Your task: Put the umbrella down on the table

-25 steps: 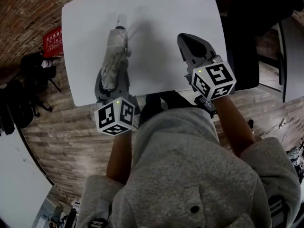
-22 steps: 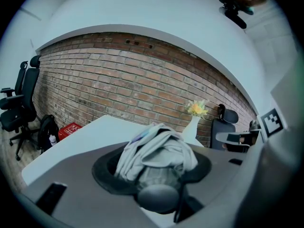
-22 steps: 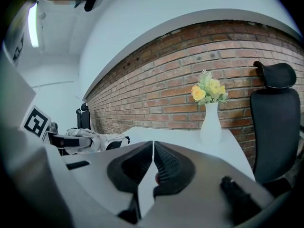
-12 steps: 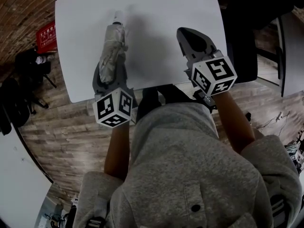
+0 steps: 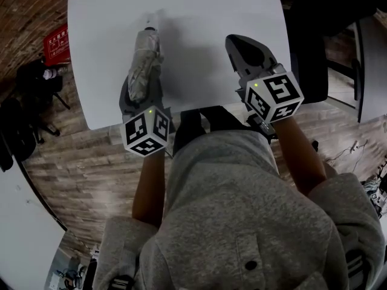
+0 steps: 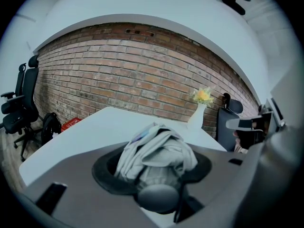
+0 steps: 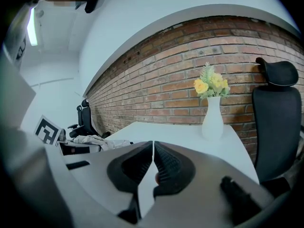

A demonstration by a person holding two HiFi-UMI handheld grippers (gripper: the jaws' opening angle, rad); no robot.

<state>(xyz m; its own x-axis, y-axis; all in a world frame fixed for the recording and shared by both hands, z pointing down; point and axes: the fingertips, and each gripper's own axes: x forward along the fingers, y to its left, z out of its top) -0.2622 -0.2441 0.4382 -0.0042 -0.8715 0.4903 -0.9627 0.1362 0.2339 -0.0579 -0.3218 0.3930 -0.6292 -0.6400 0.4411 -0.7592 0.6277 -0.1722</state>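
Note:
A folded grey umbrella (image 5: 144,65) lies lengthwise over the left part of the white table (image 5: 193,17), its tip pointing away from me. My left gripper (image 5: 138,92) is shut on the umbrella near its handle end; in the left gripper view the bunched fabric of the umbrella (image 6: 154,151) fills the space between the jaws. Whether the umbrella rests on the table I cannot tell. My right gripper (image 5: 240,44) hovers over the table's right side, shut and empty, its ribbed pads meeting at the right gripper (image 7: 153,151) tips.
A white vase with yellow flowers (image 7: 212,106) stands at the table's far edge. A black office chair (image 7: 278,122) sits to the right of the table. A red box (image 5: 55,44) and dark bags (image 5: 30,83) lie on the wooden floor at the left.
My left gripper has sunk towards the table with the umbrella in it. The right gripper has stayed where it was.

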